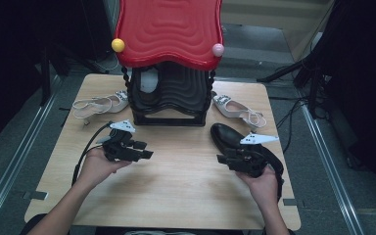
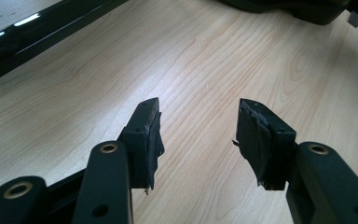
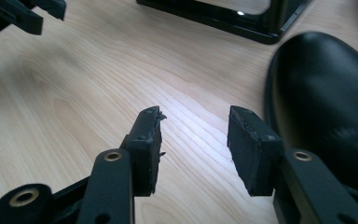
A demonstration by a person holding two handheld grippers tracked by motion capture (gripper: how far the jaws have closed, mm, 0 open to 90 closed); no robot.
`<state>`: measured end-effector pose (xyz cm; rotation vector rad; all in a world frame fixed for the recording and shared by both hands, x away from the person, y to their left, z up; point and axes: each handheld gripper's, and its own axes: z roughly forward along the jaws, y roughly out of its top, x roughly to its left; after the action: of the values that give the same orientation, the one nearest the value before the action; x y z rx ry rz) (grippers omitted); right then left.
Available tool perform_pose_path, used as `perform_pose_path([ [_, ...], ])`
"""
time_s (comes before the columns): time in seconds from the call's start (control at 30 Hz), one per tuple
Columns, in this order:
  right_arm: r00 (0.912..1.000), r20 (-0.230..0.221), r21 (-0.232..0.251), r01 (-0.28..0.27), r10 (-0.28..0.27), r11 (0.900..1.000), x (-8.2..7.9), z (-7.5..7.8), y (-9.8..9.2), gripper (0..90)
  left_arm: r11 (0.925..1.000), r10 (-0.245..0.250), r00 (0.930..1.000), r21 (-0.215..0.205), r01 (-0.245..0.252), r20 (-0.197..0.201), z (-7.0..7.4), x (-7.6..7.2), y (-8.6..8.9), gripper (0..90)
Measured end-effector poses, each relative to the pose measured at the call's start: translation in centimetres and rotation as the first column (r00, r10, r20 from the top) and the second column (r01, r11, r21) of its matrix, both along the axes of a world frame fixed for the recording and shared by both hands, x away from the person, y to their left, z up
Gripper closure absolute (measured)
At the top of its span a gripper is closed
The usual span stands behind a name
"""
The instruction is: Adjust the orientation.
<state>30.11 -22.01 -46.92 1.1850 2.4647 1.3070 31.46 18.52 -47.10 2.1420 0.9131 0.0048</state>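
Observation:
A black leather shoe (image 1: 223,134) lies on the wooden table (image 1: 176,196), right of centre. My right gripper (image 1: 223,160) hovers just left of the shoe's rear half, pointing left, jaws open with bare wood between them. In the right gripper view the shoe (image 3: 326,88) sits just right of the open gripper (image 3: 195,114), apart from its fingers. My left gripper (image 1: 145,149) is held low over the table's left half, pointing right. The left gripper view shows that gripper (image 2: 200,107) open over plain wood.
A black shoe rack (image 1: 169,95) with a red wavy top (image 1: 169,29) stands at the table's back middle. One white strappy sandal (image 1: 100,104) lies to its left and another (image 1: 237,110) to its right. The rack's base (image 3: 223,14) is close ahead of the right gripper.

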Motion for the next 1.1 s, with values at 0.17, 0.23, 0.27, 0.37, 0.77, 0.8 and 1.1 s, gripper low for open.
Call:
perform_pose_path([
  [0.17,0.9984,0.005,-0.005,0.056,-0.056,0.998,-0.7,0.2,-1.7,56.0,0.9998,-0.017,0.9998,-0.006,0.017,0.001,0.1,0.5,-0.4,50.1],
  [0.23,0.9971,0.005,-0.006,0.076,-0.076,0.997,-1.0,0.3,-2.3,56.0,0.9997,-0.023,0.9997,-0.008,0.023,0.0,0.1,0.7,-0.4,50.0],
  [0.27,0.9962,0.009,-0.008,0.087,-0.087,0.996,-1.2,0.4,-2.6,56.1,0.9998,-0.019,0.9998,-0.005,0.019,-0.002,0.0,0.8,-0.5,50.0],
  [0.37,0.9934,0.005,-0.009,0.114,-0.114,0.993,-1.4,0.4,-3.7,56.1,0.9997,-0.021,0.9997,-0.011,0.021,-0.015,-0.1,1.0,-0.5,49.2],
  [0.77,0.9852,-0.007,-0.002,0.171,-0.171,0.985,-2.9,1.3,-6.6,60.3,0.9991,-0.043,0.9989,0.0,0.043,-0.018,-0.4,1.8,-1.2,48.8],
  [0.8,0.9839,-0.012,-0.009,0.178,-0.178,0.984,-3.1,1.4,-6.8,60.3,0.9991,-0.042,0.999,-0.002,0.042,-0.019,-0.4,1.8,-1.1,48.8],
  [1.1,0.9689,-0.01,-0.059,0.246,-0.247,0.967,-3.3,0.8,-8.3,58.9,0.9995,-0.027,0.9996,-0.017,0.026,-0.013,-0.3,1.9,-0.9,48.9],
])
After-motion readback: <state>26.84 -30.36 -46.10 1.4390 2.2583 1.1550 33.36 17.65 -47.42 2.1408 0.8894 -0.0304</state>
